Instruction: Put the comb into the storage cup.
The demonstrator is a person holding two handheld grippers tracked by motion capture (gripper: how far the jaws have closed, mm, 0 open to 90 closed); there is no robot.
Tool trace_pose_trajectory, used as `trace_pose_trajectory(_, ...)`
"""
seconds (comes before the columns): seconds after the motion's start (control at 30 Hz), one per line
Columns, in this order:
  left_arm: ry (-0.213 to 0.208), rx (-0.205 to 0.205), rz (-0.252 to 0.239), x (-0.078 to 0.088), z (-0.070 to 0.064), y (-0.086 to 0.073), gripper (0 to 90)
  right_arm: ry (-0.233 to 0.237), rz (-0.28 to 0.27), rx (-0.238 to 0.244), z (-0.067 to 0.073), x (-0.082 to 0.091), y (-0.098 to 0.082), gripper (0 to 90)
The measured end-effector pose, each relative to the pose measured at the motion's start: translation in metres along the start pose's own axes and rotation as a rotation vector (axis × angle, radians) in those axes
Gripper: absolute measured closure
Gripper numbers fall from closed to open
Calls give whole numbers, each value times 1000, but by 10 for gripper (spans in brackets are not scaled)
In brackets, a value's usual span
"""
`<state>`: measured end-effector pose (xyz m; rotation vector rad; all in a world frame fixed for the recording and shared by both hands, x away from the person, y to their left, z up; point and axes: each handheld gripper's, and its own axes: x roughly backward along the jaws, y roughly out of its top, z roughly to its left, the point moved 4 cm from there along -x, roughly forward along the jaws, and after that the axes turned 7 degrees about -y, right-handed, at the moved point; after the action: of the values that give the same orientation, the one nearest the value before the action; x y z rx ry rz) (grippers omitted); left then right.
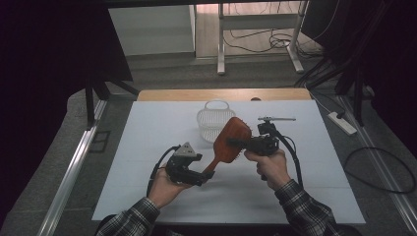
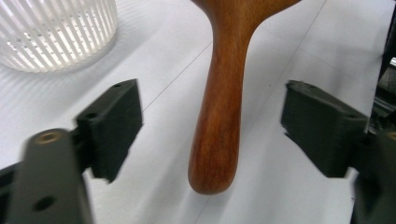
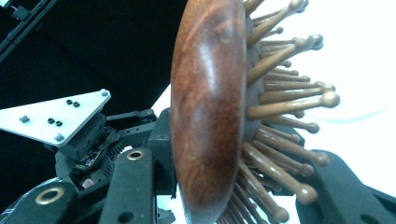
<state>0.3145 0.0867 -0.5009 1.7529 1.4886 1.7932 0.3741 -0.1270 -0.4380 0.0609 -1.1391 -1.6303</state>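
Hairbrush (image 1: 231, 138) head clamped in right gripper (image 1: 244, 144); handle between spread jaws of left gripper (image 1: 205, 175), untouched

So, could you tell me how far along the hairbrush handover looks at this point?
Done: the hairbrush is off the table, its head clamped in the right tool. In hand: the left tool sits open around the handle, not touching it. Left: closing on it. The white basket may be its destination.
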Motion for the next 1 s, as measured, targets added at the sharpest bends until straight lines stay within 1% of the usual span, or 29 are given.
trace_pose_trajectory(0.07, -13, 8, 0, 1, 1, 0, 165, -3, 1, 0, 0, 1, 0, 552)
trace_pose_trajectory(0.13, -38, 28, 15, 3, 2, -1, 146, -4, -4, 0, 0, 1, 1, 552)
trace_pose_trajectory(0.2, -41, 33, 19, 4, 3, -1, 144, -5, -5, 1, 0, 2, 1, 552)
trace_pose_trajectory(0.23, -47, 43, 19, 5, 4, -2, 144, -5, -5, 1, 0, 2, 1, 552)
trace_pose_trajectory(0.27, -63, 63, 14, 9, 7, -4, 124, -4, -7, 2, 0, 3, 2, 552)
trace_pose_trajectory(0.37, -59, 72, 10, 14, 9, -5, 104, -6, -12, 5, 0, 4, 3, 552)
trace_pose_trajectory(0.43, -46, 71, 17, 16, 10, -6, 91, -5, -14, 7, 0, 5, 4, 552)
trace_pose_trajectory(0.5, -48, 70, 23, 17, 9, -8, 80, -9, -17, 11, 0, 5, 5, 552)
trace_pose_trajectory(0.57, -36, 68, 35, 17, 10, -10, 69, -10, -18, 11, 1, 6, 6, 552)
trace_pose_trajectory(0.63, -31, 72, 38, 18, 10, -11, 53, -9, -22, 13, 1, 7, 7, 551)
trace_pose_trajectory(0.8, -3, 57, 22, 24, 10, -13, 17, -18, -37, 18, 1, 9, 11, 551)
trace_pose_trajectory(1.0, 27, 69, 5, 33, 13, -21, 10, -32, -54, 16, -2, 13, 17, 552)
